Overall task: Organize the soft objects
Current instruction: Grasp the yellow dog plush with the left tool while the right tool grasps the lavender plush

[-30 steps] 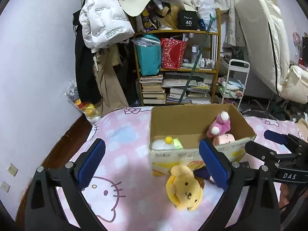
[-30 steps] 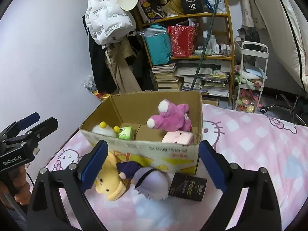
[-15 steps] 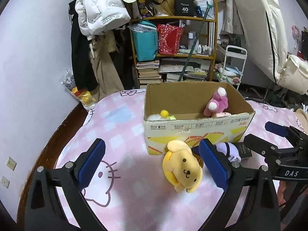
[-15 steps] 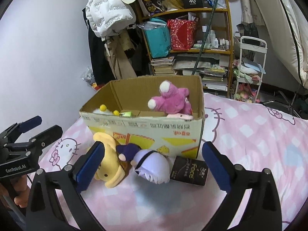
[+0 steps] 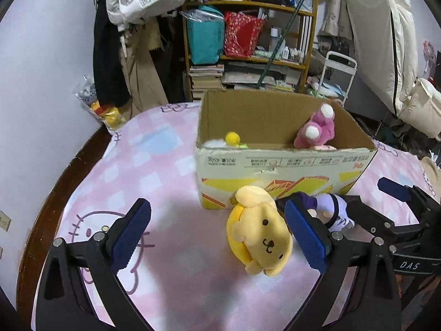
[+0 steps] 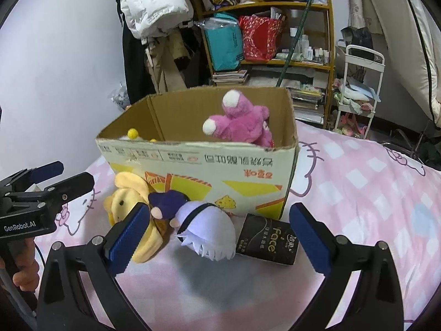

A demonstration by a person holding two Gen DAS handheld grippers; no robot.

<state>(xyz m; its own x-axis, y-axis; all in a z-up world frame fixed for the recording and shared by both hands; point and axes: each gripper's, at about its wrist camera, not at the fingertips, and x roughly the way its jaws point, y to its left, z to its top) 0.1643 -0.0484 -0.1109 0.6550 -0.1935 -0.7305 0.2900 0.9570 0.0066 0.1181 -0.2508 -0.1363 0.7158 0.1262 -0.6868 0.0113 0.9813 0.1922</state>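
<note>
Both grippers' jaws spread wide, left gripper [image 5: 217, 237] beside yellow plush [image 5: 259, 238], right gripper [image 6: 217, 237] around lavender plush [image 6: 206, 227], neither holding anything

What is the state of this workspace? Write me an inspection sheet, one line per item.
Surface: pink checked bedspread with cat prints.
Job's things: open cardboard box holding a pink plush and a yellow-tufted toy; yellow dog plush and purple-white plush lie outside, against the box front.
Clutter: black Face packet beside the purple-white plush.
Grippers: left gripper open, the yellow dog plush just inside its right finger; right gripper open, around the purple-white plush and packet.
Cables: a thin cable by the hand holding the left gripper.
Surroundings: crowded shelf, hanging white jacket, white cart.
</note>
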